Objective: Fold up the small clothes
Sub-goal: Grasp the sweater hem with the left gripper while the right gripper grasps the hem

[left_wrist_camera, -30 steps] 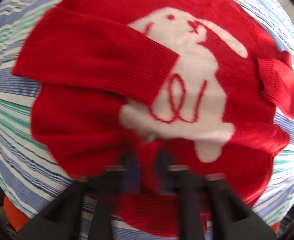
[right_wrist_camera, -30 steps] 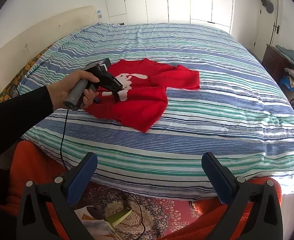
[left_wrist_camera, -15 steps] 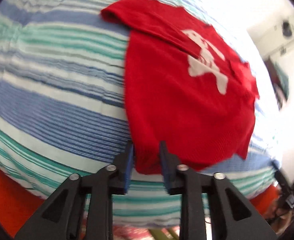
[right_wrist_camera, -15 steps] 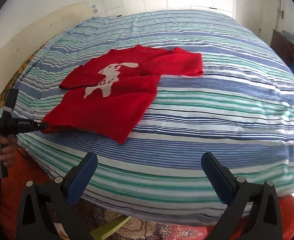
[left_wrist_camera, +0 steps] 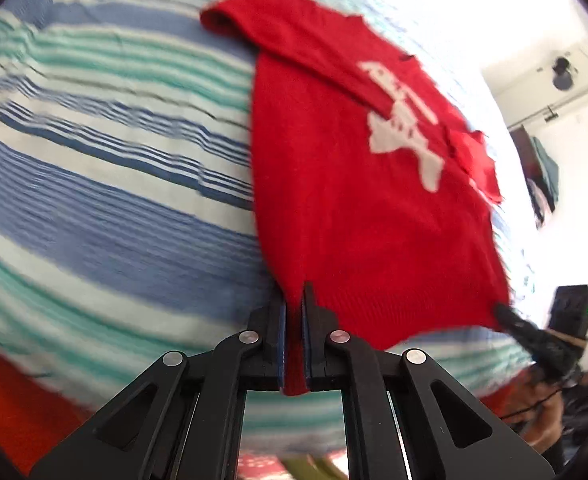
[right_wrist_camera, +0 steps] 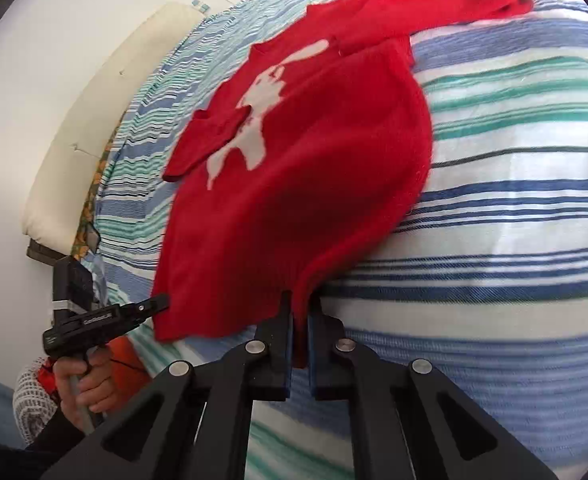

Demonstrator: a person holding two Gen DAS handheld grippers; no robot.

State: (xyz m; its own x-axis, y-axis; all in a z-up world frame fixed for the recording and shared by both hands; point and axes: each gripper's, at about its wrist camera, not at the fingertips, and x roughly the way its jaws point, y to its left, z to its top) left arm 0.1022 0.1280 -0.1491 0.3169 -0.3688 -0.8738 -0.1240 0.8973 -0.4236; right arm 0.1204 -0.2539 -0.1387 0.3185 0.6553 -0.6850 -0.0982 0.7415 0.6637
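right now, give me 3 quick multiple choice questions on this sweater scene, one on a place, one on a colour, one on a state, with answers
1. Where does the sweater lie?
A. on a striped bedspread
B. on a wooden floor
C. on a chair

2. What colour is the animal figure on the sweater?
A. black
B. white
C. yellow

3. How does the right gripper stand?
A. wide open above the bed
B. shut on nothing
C. shut on the sweater's hem

Answers:
1 A, blue, green and white stripes of the bedspread show all around the sweater.
2 B, the figure is white against the red knit.
3 C, red fabric runs between its closed fingers; its jaws have just been closing. The left gripper pinches the other hem corner likewise.
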